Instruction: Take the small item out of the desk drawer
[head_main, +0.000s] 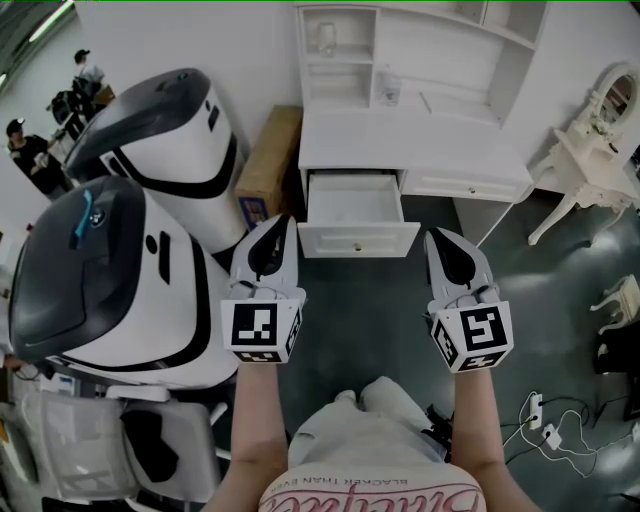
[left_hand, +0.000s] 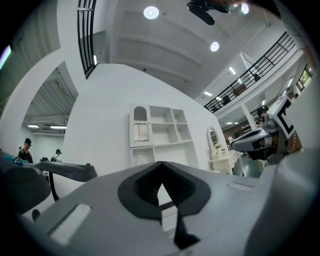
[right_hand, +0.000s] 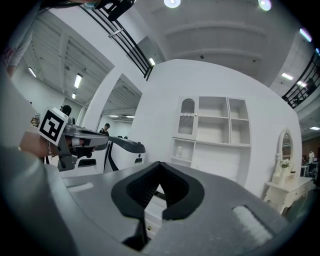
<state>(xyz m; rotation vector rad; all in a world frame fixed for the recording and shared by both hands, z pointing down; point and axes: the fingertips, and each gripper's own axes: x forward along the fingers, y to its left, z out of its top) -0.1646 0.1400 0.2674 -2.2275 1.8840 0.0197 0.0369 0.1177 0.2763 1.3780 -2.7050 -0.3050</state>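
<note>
Left gripper (head_main: 283, 222) and right gripper (head_main: 438, 237), 2 tools clenched on nothing, hover near the white desk's (head_main: 420, 140) open drawer (head_main: 358, 241); its contents seem too washed-out to tell.

This looks like a big indoor hall staged as a showroom or test studio. A white desk with a hutch of open shelves (head_main: 420, 140) and an ornate white dressing table (head_main: 582, 162) stand by a freestanding white partition wall (left_hand: 100, 115) on a glossy dark grey floor (head_main: 360, 310). Overhead are round recessed ceiling lights (left_hand: 151, 12) and a black-railed mezzanine (left_hand: 260, 66) (hardly domestic). Large white-and-black pod-shaped machines (head_main: 150, 300) stand alongside.
</note>
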